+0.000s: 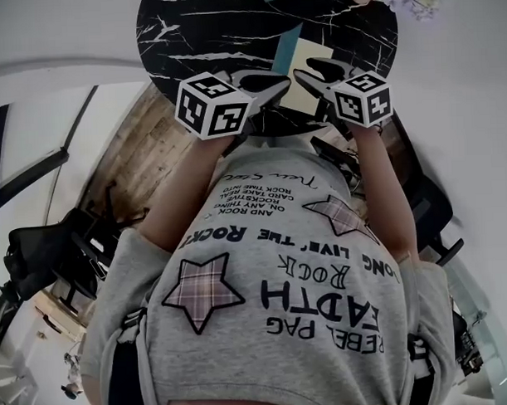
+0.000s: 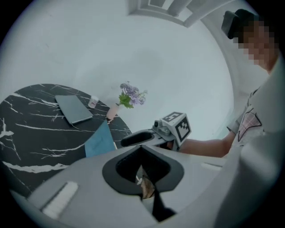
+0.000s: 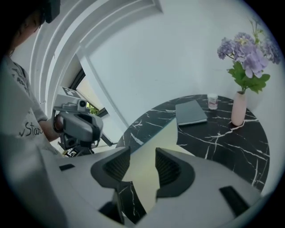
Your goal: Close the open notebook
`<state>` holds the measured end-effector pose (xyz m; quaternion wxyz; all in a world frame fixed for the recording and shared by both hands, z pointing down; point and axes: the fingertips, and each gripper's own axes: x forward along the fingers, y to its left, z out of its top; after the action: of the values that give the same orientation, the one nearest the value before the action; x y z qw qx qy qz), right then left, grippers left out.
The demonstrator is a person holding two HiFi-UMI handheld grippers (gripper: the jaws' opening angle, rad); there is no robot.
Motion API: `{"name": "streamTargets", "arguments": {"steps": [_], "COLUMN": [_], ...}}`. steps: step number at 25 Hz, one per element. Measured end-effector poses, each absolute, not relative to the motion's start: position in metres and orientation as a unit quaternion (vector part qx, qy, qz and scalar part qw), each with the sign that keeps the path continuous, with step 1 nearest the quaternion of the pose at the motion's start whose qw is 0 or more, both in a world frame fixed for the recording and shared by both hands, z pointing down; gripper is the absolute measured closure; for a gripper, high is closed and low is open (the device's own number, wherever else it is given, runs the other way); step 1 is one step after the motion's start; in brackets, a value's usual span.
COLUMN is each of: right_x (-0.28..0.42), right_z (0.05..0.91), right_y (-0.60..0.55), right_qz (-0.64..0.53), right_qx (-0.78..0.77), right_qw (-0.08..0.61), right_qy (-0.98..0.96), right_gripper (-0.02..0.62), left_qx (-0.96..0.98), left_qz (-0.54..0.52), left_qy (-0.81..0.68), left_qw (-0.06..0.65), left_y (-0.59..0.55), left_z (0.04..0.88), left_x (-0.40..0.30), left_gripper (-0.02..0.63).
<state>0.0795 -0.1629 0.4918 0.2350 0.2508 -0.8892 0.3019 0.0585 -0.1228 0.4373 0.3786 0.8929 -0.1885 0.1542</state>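
The notebook (image 1: 309,69) lies at the near edge of the black marble table (image 1: 206,29), showing a teal cover (image 2: 99,140) and a cream page (image 3: 147,153). My left gripper (image 1: 283,87) hovers just left of it with its jaws shut and nothing between them; in the left gripper view the left gripper (image 2: 141,152) has the teal cover to its left. My right gripper (image 1: 304,76) is over the page with its jaws open. In the right gripper view the cream page shows through the gap of the right gripper (image 3: 142,161), and I cannot tell whether the jaws touch it.
Farther back on the table lie a closed grey book (image 3: 190,112), a small cup (image 3: 213,101) and a pink vase of purple flowers (image 3: 239,107). Below the table's near edge are the person's torso and a wooden floor (image 1: 135,152).
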Motion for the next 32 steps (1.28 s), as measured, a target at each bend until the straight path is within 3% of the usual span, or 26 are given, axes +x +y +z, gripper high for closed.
{"name": "streamTargets", "arguments": {"steps": [5,11,32], "right_x": [0.065,0.079,0.156], "right_z": [0.491,0.506,0.591], "right_y": [-0.163,-0.162,-0.15], "right_qz": [0.328,0.334,0.348], "right_qx": [0.242,0.255,0.316], "right_qw": [0.25,0.284,0.412], "right_qy": [-0.878,-0.862,-0.78], "right_gripper": [0.425,0.508,0.526], "left_qx": [0.887,0.873,0.854], "left_qz": [0.156,0.162,0.178], "left_qy": [-0.245,-0.278,-0.286], "left_qw": [0.359,0.366,0.396], "left_y": [-0.148,-0.157,-0.154], "left_z": [0.435,0.451,0.488], "left_x": [0.024,0.005,-0.007], "left_gripper": [0.597,0.597,0.597]}}
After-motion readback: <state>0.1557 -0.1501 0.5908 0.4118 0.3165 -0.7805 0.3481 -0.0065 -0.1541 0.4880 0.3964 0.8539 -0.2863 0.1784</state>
